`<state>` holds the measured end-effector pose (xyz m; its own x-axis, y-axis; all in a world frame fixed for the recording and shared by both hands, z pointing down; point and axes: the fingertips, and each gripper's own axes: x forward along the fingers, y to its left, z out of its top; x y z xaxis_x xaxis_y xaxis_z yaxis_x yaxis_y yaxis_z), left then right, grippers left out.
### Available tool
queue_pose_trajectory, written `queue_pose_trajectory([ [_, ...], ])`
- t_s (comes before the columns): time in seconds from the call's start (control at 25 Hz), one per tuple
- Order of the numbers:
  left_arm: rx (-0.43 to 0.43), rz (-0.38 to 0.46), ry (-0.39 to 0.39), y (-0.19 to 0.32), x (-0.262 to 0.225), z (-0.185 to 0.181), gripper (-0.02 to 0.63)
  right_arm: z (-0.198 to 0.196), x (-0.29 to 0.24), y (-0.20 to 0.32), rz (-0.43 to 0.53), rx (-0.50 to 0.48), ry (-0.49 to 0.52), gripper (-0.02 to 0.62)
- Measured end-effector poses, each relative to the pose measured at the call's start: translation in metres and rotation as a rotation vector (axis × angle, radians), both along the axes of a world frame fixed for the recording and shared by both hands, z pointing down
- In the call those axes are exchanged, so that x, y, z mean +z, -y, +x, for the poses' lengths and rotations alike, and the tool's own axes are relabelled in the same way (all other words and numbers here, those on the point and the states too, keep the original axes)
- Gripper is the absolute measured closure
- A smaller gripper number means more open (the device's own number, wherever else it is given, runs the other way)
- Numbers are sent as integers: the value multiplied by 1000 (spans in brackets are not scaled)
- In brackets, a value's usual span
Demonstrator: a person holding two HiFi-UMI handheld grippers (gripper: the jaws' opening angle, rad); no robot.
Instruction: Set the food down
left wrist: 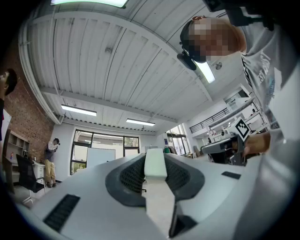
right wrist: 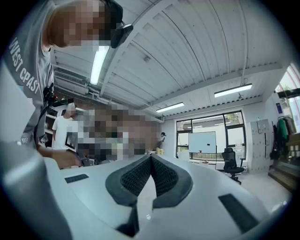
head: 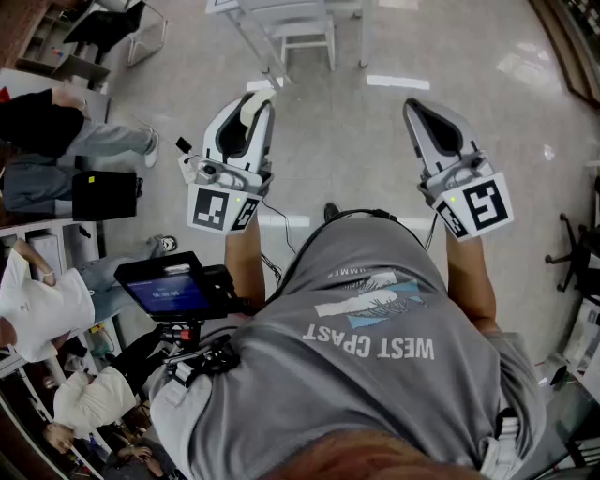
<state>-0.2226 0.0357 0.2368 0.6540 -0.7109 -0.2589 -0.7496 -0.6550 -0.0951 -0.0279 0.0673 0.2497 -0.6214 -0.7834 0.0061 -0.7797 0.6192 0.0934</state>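
My left gripper (head: 251, 111) is held out over the floor in the head view, shut on a pale, off-white piece of food (head: 257, 100) that sticks out past its tips. In the left gripper view the same pale block (left wrist: 155, 165) sits squeezed between the dark ribbed pads (left wrist: 132, 174), and the gripper (left wrist: 155, 180) points up toward the ceiling. My right gripper (head: 418, 109) is held out level with it to the right. Its dark pads (right wrist: 136, 176) meet with nothing between them, so this gripper (right wrist: 151, 159) is shut and carries nothing.
A white table frame (head: 281, 28) stands ahead on the tiled floor, with a white tape strip (head: 398, 82) near it. Several people and a black case (head: 103, 194) are at the left. A screen on a rig (head: 169, 286) sits by my left elbow. An office chair (head: 574, 246) is at the right edge.
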Motion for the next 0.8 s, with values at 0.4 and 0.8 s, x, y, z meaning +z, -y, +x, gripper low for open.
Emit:
queue_pose_trajectory([
  [0.4,9,-9,8,-1,3,2,503,0,2,-1,0,-2,2,588],
  [0.8,16,-19,14,3,0,19,503,12,-12,2,22,-23,81,584],
])
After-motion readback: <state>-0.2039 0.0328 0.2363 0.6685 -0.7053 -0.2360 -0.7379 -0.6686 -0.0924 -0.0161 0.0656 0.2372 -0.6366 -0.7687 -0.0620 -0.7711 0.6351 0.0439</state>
